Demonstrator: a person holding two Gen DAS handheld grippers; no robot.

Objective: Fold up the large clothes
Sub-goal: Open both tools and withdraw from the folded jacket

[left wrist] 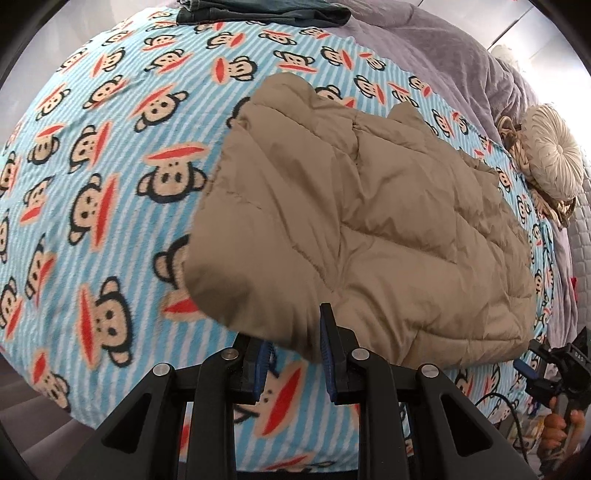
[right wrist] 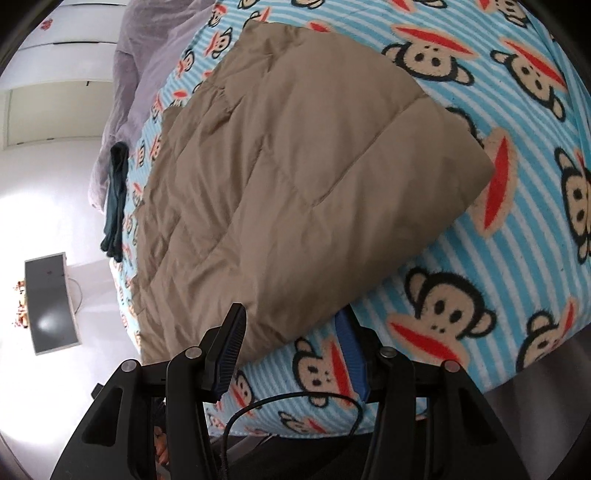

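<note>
In the left wrist view, the tan quilted coat (left wrist: 369,221) lies flat on the bed, over the monkey-print blanket (left wrist: 92,166), nearer the right side of the bed. The left claw (left wrist: 295,354) has its fingers apart, and the near left corner of the coat sits between them; I cannot see that they press it. The right claw (left wrist: 546,365) shows at the coat's near right corner. A dark folded garment (left wrist: 266,13) lies at the far edge, and a round cushion (left wrist: 554,155) at the right edge beside the grey bedding (left wrist: 424,48).

In the right wrist view, the coat (right wrist: 295,177) is seen along its length. The right claw (right wrist: 291,354) is also apart, with the coat's near edge between its fingers.

The coat looks padded, light and soft, and the shell probably slippery. I judge the near corners are the good places to hold, taking all layers deeply.
</note>
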